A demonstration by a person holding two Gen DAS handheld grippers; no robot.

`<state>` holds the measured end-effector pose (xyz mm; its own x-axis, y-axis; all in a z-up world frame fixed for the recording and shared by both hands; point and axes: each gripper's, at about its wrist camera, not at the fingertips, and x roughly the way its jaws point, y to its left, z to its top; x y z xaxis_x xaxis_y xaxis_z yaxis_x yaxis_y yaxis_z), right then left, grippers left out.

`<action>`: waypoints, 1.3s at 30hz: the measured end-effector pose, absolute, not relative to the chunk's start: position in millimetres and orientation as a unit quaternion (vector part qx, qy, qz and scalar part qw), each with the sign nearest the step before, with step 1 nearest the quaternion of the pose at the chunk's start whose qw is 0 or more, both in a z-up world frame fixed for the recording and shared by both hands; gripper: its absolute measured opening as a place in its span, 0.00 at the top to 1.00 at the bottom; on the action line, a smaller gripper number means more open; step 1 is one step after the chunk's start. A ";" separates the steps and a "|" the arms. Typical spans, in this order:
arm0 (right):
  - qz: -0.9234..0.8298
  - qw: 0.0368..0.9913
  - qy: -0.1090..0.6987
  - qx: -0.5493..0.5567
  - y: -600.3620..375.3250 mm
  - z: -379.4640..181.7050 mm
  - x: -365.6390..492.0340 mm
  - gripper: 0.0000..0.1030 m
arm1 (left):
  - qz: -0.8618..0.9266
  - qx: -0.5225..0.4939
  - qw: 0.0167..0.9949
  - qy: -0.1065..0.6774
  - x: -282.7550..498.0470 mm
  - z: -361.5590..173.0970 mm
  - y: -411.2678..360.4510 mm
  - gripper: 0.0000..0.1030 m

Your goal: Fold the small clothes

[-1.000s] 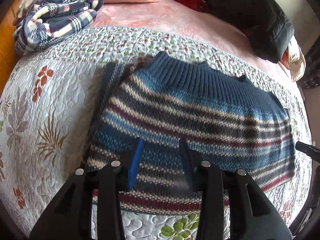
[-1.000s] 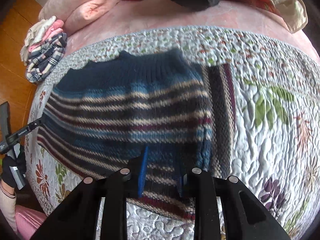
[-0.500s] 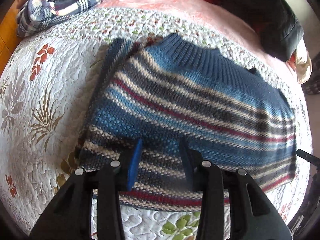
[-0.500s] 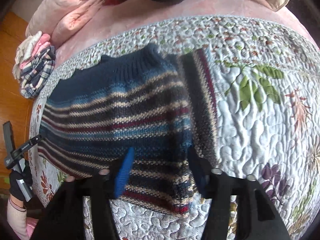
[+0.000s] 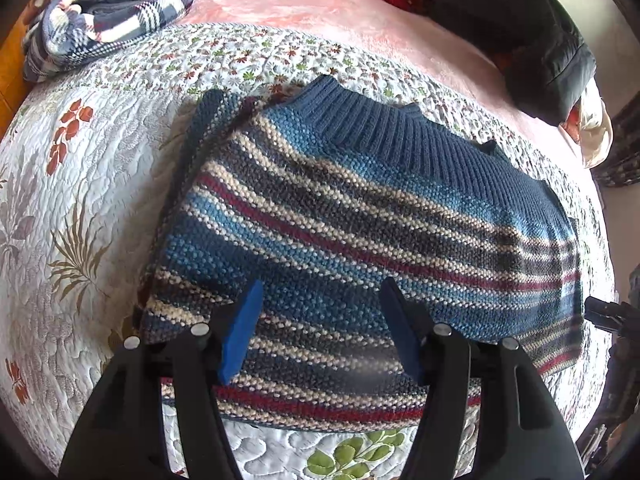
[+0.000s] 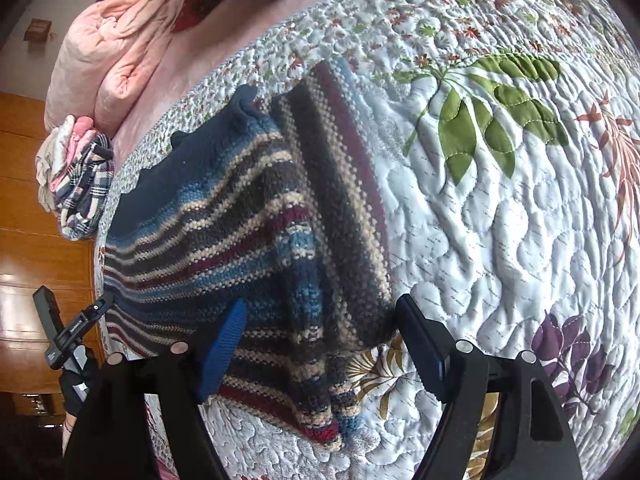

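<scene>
**Hovering over the striped sweater**

Holding both tools spread, I gripped nothing: my left tool (image 5: 320, 332) hung over the hem, my right tool (image 6: 320, 344) over the folded side edge near the bottom corner. The sweater (image 5: 360, 232) lay flat on the quilted bed (image 5: 80, 200), one sleeve tucked alongside. Thick knit like this seemed soft, floppy and grippy; I judged the doubled hem corner the best hold. Beyond lay a plaid bundle (image 5: 112, 8).

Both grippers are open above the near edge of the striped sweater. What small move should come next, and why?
Probably lower the right gripper and shut it on the near hem of the sweater. Its fingers stand open over that corner, nothing is held, and the left gripper is open too.
</scene>
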<state>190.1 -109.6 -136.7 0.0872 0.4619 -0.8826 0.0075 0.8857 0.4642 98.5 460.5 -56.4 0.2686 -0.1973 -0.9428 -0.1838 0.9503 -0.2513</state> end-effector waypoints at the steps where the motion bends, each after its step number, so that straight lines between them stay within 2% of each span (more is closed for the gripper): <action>1: 0.158 0.713 0.659 0.181 -108.1 -140.8 190.2 0.25 | -0.005 -0.156 0.780 0.606 97.8 -58.9 460.3 0.41; 6: 0.159 0.716 0.661 0.159 -103.4 -150.7 192.1 0.25 | -0.004 -0.143 0.779 0.610 98.8 -68.1 458.2 0.40; 8: 0.163 0.723 0.653 0.157 -101.4 -148.6 193.4 0.39 | -0.005 -0.137 0.780 0.610 99.6 -69.5 457.8 0.39; 9: 0.166 0.724 0.651 0.157 -100.3 -148.4 194.1 0.53 | -0.007 -0.134 0.781 0.609 100.1 -70.3 457.4 0.39; 10: 0.170 0.724 0.649 0.160 -99.0 -147.3 194.3 0.60 | -0.007 -0.132 0.782 0.609 100.0 -70.8 457.0 0.38; 12: 0.178 0.728 0.644 0.155 -98.2 -143.0 194.4 0.64 | -0.008 -0.128 0.783 0.608 99.8 -71.5 456.3 0.38; 26: 0.165 0.729 0.645 0.157 -98.1 -150.6 193.0 0.64 | -0.016 -0.117 0.786 0.607 101.4 -78.5 454.6 0.37; 29: 0.162 0.732 0.643 0.156 -95.8 -145.0 192.2 0.67 | -0.017 -0.120 0.785 0.608 103.3 -77.2 455.7 0.37; 39: 0.252 0.752 0.594 0.134 -44.0 -60.3 189.4 0.72 | -0.037 -0.152 0.792 0.590 106.0 -50.6 463.3 0.37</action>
<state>189.4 -44.0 -60.3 0.1671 0.5387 -0.8257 -0.2198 0.8368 0.5015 106.0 463.3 -50.6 0.3001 -0.2378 -0.9238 -0.1207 0.9512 -0.2841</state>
